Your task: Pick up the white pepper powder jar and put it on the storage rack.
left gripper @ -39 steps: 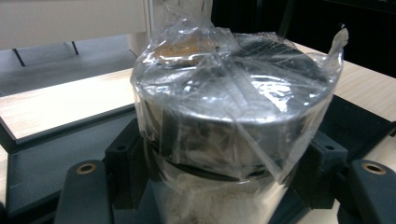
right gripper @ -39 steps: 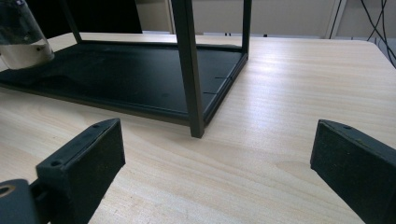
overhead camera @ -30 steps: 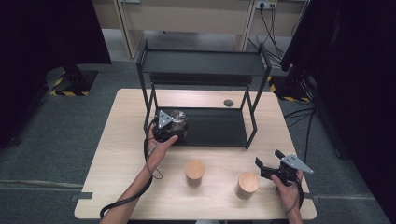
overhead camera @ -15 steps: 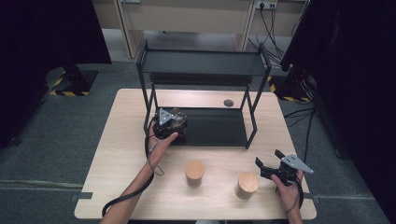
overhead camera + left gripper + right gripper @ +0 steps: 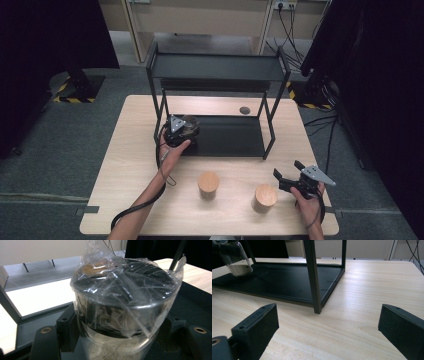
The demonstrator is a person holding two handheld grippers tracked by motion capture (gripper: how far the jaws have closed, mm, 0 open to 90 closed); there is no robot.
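A clear jar [image 5: 125, 302] with pale powder in the bottom and crinkled plastic film over its dark top sits between the jaws of my left gripper [image 5: 120, 340], which is shut on it. From above, the left gripper [image 5: 179, 131] holds the jar [image 5: 189, 125] at the front left corner of the black rack's lower shelf [image 5: 230, 137]. In the right gripper view the jar [image 5: 237, 260] leans, its base just at the shelf [image 5: 287, 275]. My right gripper [image 5: 288, 171] stands open and empty near the table's front right, its jaws [image 5: 329, 327] wide apart over bare wood.
Two round wooden canisters [image 5: 208, 185] [image 5: 264, 198] stand near the front edge, the second just left of the right gripper. The rack's top shelf [image 5: 215, 67] overhangs the lower one on thin posts [image 5: 313, 277]. A small dark disc [image 5: 244, 110] lies behind the rack.
The left gripper with the jar has edged slightly left at the rack's lower shelf. The right gripper has stayed where it was.
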